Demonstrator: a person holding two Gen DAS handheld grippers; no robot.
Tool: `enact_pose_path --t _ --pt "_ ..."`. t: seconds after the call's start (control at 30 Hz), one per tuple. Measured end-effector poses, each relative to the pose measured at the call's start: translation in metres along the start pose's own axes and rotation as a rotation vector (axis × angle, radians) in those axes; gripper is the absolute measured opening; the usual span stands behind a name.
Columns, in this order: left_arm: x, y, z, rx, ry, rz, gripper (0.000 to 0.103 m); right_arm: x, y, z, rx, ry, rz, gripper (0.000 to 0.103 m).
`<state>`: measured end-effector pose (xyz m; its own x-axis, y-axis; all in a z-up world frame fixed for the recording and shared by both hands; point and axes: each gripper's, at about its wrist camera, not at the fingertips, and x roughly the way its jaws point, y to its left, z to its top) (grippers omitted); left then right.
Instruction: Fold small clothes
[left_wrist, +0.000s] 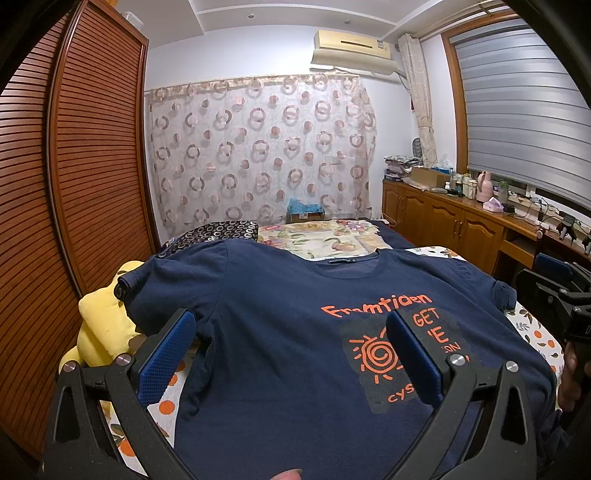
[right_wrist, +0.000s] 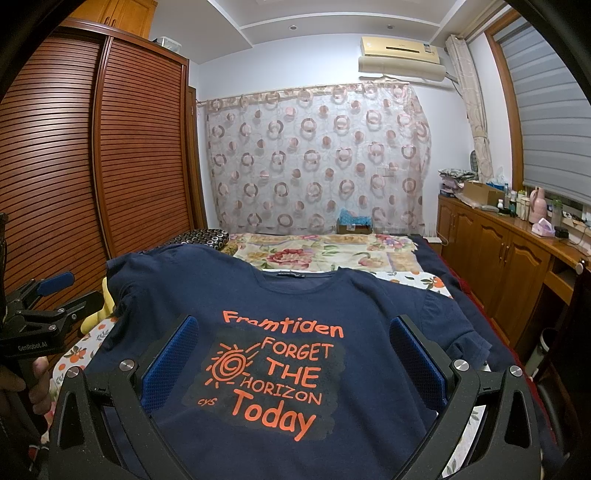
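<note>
**Navy tee spread flat, both grippers released above it**

Your navy-blue cotton T-shirt with orange lettering (right_wrist: 295, 332) lies face up and spread out on the bed with the orange-fruit patterned sheet (left_wrist: 532, 328), collar pointing away from you toward the far wall. Both short sleeves are out to the sides; the one on your left drapes toward the yellow plush toy (left_wrist: 103, 325) tucked against the slatted brown wooden wardrobe (left_wrist: 74, 166). The orange print, a spiral sun beside lines of text, sits in the middle of the chest.

Your left gripper (left_wrist: 291, 350) hangs over the left half of the shirt with its blue-padded fingers (left_wrist: 166, 358) spread wide, holding nothing. Whether the pads touch the cloth cannot be told from this angle. A fingertip of yours shows at the bottom edge of that view.

Your right gripper (right_wrist: 295, 365) is likewise released, its two blue pads framing the printed panel and gripping no fabric.

Beyond the shirt collar lies a floral quilt (right_wrist: 317, 251), and behind it hangs a sheer curtain with ring patterns (right_wrist: 317, 155). A low wooden cabinet (right_wrist: 495, 254) cluttered with bottles runs along the right wall.
</note>
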<state>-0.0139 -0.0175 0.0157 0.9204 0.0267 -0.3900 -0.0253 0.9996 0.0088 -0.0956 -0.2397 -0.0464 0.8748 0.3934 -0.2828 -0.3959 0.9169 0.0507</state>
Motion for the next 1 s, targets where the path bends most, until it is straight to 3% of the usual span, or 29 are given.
enact_pose_path --t 0.83,1.0 --pt "-0.003 -0.003 -0.001 0.005 -0.003 0.002 0.103 0.001 0.001 0.001 -0.002 -0.001 0.001 0.103" --pt "0.000 -0.001 0.001 -0.002 0.022 -0.012 0.103 0.012 0.001 -0.004 -0.009 0.042 0.022 0.103"
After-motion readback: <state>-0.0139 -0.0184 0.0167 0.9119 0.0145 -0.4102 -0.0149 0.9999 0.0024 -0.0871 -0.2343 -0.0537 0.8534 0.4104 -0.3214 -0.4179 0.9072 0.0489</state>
